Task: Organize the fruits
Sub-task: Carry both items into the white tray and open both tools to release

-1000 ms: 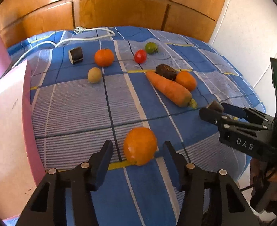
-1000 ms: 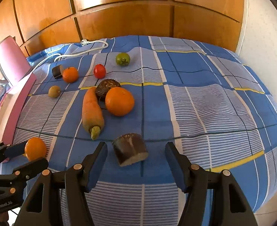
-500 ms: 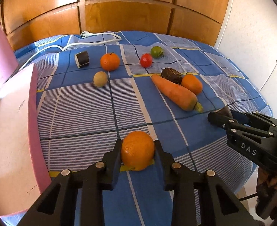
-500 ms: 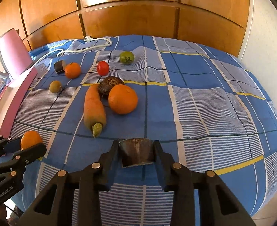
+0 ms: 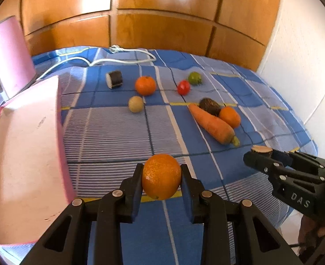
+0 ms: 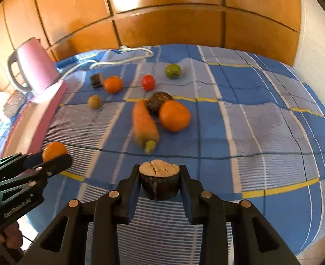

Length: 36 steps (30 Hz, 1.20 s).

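A blue checked cloth (image 5: 118, 132) with yellow and white stripes covers the surface in front of a wall of wooden panels (image 5: 162, 22). At the far left stands a pink kettle (image 6: 35, 65), with a white cable (image 5: 118, 60) trailing across the back of the cloth beside it. Next to the kettle lies a pink tray (image 5: 21, 165); its visible pale inside holds nothing. The left gripper (image 5: 161, 177) is clamped on an orange (image 5: 161, 176), held above the cloth just beside the tray's right edge. Farther back, from left to right, lie a dark cut piece with a pale face (image 5: 114, 79), a small yellowish round fruit (image 5: 135, 104), a tangerine (image 5: 145, 85), a red tomato (image 5: 183, 87) and a green tomato (image 5: 195, 78), all apart from one another. To their right a carrot (image 5: 211, 123) lies slanted, touching a dark brown round thing (image 5: 210, 106) and just beside a second orange (image 5: 229, 117), which also sits against the dark thing. At the right, the right gripper (image 6: 159, 184) is clamped on a dark chunk with a pale cracked cut face (image 6: 159, 182) turned upward, held near the front of the cloth. Each gripper shows in the other's view, well apart from its partner.
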Tool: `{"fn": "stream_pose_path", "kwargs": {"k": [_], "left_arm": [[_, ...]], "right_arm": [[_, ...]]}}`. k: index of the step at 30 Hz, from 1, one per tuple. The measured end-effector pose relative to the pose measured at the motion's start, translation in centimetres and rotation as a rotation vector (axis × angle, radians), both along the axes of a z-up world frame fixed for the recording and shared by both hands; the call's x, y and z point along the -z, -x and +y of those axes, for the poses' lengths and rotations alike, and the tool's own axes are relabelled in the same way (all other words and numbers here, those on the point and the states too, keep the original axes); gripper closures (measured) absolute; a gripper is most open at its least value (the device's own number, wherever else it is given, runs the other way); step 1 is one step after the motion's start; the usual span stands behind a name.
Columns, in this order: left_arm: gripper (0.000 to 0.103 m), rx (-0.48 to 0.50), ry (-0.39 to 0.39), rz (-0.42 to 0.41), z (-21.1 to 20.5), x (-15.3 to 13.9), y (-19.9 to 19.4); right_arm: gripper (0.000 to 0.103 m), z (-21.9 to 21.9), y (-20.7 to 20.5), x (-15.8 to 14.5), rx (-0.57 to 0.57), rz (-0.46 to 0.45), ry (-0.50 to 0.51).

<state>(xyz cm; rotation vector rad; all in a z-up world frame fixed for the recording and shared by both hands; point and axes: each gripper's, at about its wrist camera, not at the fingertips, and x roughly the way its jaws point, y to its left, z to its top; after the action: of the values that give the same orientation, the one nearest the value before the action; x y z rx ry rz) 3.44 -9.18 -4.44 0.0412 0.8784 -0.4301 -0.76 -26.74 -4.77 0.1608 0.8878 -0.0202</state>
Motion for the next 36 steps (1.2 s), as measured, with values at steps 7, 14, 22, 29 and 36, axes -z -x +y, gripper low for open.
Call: {"fn": "stream_pose_path", "kwargs": {"k": [7, 14, 22, 29, 36], "left_arm": [[0.071, -0.117, 0.05, -0.043, 3.8, -2.2, -0.6], [0.071, -0.294, 0.05, -0.081, 9.4, -3.9, -1.6], [0.071, -0.496, -0.016, -0.098, 14.8, -3.7, -2.1], [0.07, -0.631, -0.045, -0.08, 18.4, -2.6, -1.8], [0.056, -0.693, -0.039, -0.119, 19.9, -3.2, -0.9]], "right_arm": [[0.069, 3.1, -1.6, -1.5, -0.112, -0.023, 0.002], [0.069, 7.8, -4.6, -2.6, -0.272, -0.016, -0.025], [0.069, 14.0, -7.9, -3.1, -0.406, -0.001, -0.068], [0.069, 18.4, -11.3, -3.2, -0.457, 0.039, -0.16], [0.063, 21.2, -12.6, -2.9, -0.47, 0.051, -0.178]]}}
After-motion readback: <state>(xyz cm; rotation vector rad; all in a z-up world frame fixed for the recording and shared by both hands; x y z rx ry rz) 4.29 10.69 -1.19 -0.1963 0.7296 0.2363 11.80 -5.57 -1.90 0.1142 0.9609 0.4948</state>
